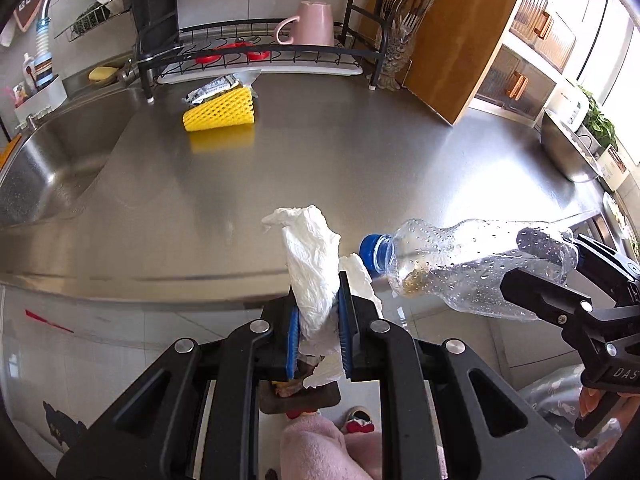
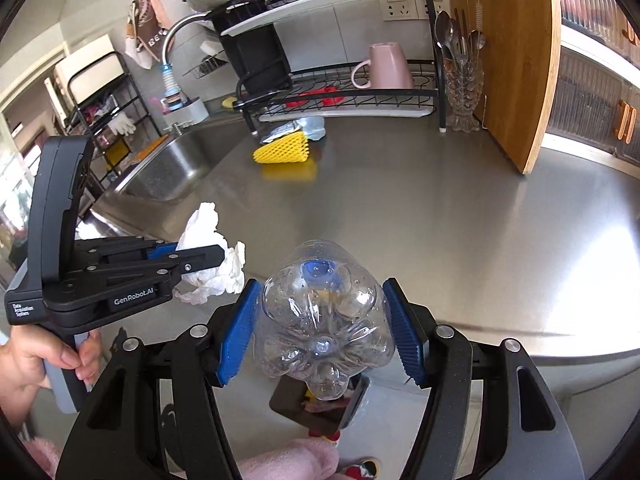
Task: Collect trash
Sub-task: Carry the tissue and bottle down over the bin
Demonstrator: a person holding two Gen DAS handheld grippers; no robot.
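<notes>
My left gripper (image 1: 319, 322) is shut on a crumpled white paper towel (image 1: 314, 264), held just off the front edge of the steel counter (image 1: 320, 152). It also shows in the right wrist view (image 2: 208, 258) with the towel (image 2: 208, 240). My right gripper (image 2: 320, 332) is shut on an empty clear plastic bottle (image 2: 320, 320) with a blue cap, base toward the camera. The bottle (image 1: 472, 264) lies sideways in the left wrist view, right gripper (image 1: 532, 268) on its base. A yellow foam net (image 1: 219, 112) and a silver wrapper (image 1: 212, 90) lie near the dish rack. A small brown bin (image 2: 316, 400) sits below.
A sink (image 1: 48, 168) is at the left. A black dish rack (image 1: 256, 52) with a pink mug (image 1: 312, 24) stands at the back. A glass cutlery holder (image 1: 394, 56) and a wooden board (image 1: 452, 32) are at the back right. A metal bowl (image 1: 568, 152) is at the far right.
</notes>
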